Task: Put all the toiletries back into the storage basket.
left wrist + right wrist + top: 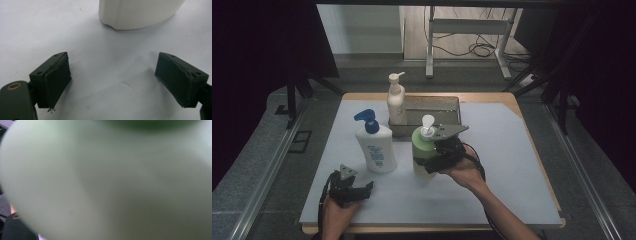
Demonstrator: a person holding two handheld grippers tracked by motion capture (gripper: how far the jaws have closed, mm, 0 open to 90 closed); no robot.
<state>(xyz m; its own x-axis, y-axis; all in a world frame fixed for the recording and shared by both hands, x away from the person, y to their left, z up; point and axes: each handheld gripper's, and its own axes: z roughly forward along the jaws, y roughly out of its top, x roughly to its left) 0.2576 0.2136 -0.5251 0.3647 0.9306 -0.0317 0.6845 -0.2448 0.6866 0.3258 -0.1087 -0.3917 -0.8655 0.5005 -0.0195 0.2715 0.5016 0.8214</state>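
Note:
A green bottle (424, 150) with a white pump stands on the white mat near the middle of the table. My right gripper (430, 163) is shut on its lower body from the right. In the right gripper view the green bottle (112, 182) is a close blur that hides the jaws. My left gripper (362, 191) rests low at the front left, open, with nothing between its pads (58, 80). Just ahead of it stands a white bottle (376, 147) with a blue pump, and the left gripper view shows the white bottle's base (137, 12) beyond the jaws.
A tall cream pump bottle (396, 102) stands at the left end of a metal tray (447, 102) at the back of the mat. The white mat (507, 165) has bare room on the right and along the front edge.

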